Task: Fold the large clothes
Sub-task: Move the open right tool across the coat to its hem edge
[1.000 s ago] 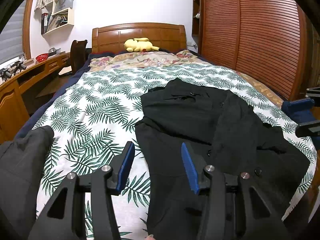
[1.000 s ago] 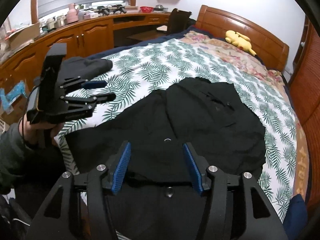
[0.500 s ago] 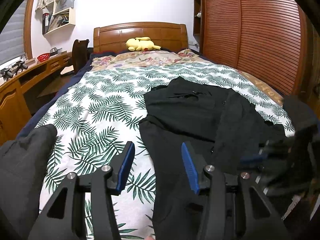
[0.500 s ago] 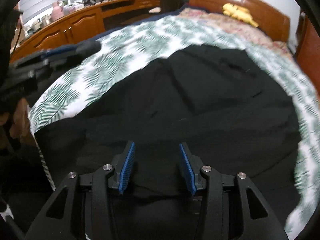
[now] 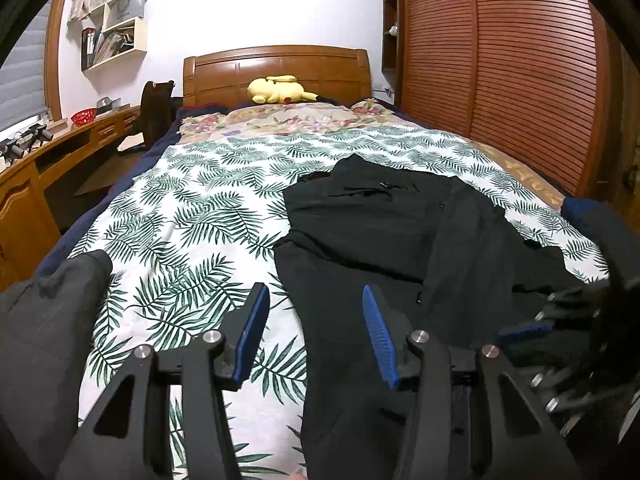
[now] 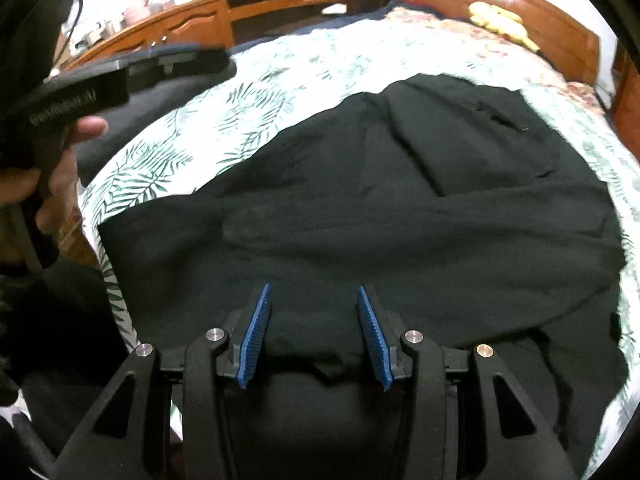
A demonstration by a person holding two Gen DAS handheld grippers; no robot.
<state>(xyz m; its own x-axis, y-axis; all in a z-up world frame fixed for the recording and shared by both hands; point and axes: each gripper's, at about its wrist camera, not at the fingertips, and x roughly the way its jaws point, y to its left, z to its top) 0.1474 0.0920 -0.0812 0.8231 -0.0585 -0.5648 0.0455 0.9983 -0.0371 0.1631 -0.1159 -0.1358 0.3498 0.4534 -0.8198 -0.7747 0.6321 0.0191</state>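
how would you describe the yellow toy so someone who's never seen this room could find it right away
Start at the big bed with the green leaf-print cover and follow it up to the wooden headboard. The yellow plush toy lies on its side right against that headboard, above the flowered bedding. It is the only bright yellow thing there, far from the black garment spread lower down the bed.

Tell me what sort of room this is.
A bedroom, most likely: a bed with a wooden headboard, a slatted wardrobe alongside, and a long desk under the window.
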